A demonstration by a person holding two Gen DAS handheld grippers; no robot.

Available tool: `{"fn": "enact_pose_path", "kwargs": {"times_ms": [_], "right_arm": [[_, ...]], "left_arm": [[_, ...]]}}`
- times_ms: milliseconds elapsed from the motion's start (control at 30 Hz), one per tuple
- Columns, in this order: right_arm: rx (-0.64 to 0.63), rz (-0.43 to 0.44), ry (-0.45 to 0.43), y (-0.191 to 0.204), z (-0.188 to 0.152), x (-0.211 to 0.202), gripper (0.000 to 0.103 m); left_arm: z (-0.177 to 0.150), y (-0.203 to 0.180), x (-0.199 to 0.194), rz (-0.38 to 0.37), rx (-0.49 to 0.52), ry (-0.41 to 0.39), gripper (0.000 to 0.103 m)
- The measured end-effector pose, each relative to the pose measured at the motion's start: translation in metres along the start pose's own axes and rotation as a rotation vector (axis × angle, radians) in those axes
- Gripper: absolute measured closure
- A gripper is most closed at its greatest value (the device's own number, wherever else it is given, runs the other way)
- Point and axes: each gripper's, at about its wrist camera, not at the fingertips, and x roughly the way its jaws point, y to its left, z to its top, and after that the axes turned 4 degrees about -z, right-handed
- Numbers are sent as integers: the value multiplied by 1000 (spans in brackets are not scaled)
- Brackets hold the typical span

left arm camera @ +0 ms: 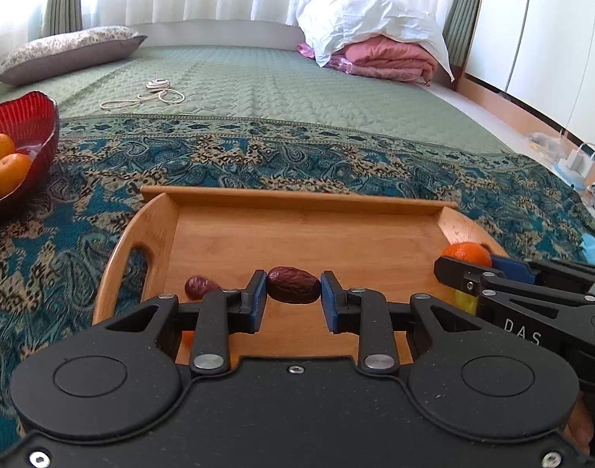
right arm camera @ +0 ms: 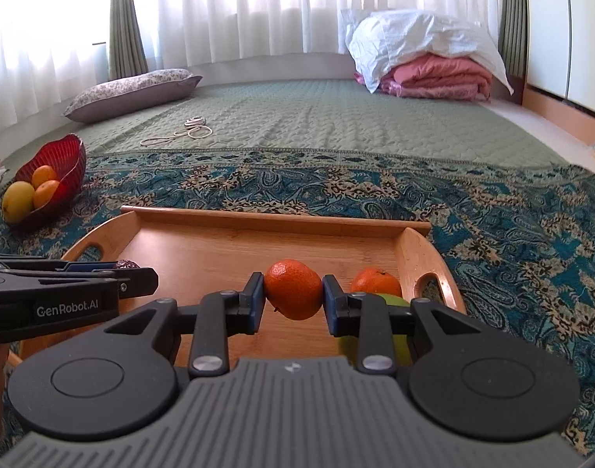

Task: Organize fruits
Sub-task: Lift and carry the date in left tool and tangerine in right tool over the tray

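My left gripper (left arm camera: 293, 292) is shut on a dark red date (left arm camera: 293, 284) above the wooden tray (left arm camera: 297, 199). A second date (left arm camera: 198, 286) lies on the tray to its left. My right gripper (right arm camera: 293, 292) is shut on a mandarin (right arm camera: 293, 288) over the tray (right arm camera: 274, 216). Another mandarin (right arm camera: 375, 280) and a green fruit (right arm camera: 393, 300) lie in the tray's right end, partly hidden by my fingers. A red glass bowl (right arm camera: 69, 156) at far left holds two mandarins and a yellow fruit (right arm camera: 18, 199); it also shows in the left wrist view (left arm camera: 28, 117).
The tray sits on a blue paisley cloth (right arm camera: 492, 226) over a green quilted bed (right arm camera: 336, 117). A white cord (right arm camera: 188, 130), a pillow (right arm camera: 133, 91) and folded pink and white bedding (right arm camera: 434, 62) lie farther back. A cabinet stands at the right.
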Motion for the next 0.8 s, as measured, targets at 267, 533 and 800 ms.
{"fn": "enact_pose_path", "kwargs": {"times_ms": [267,533,800], "right_arm": [[74,46,141,-10,31,41,67],[22,29,208,2,41,68,67],[9,23,252,8,32,82,67]], "left_arm": [[37,12,34,6,-11,85,75],[46,21,63,32,-39,161,75],[37,20,73,43,-16,175,75]]}}
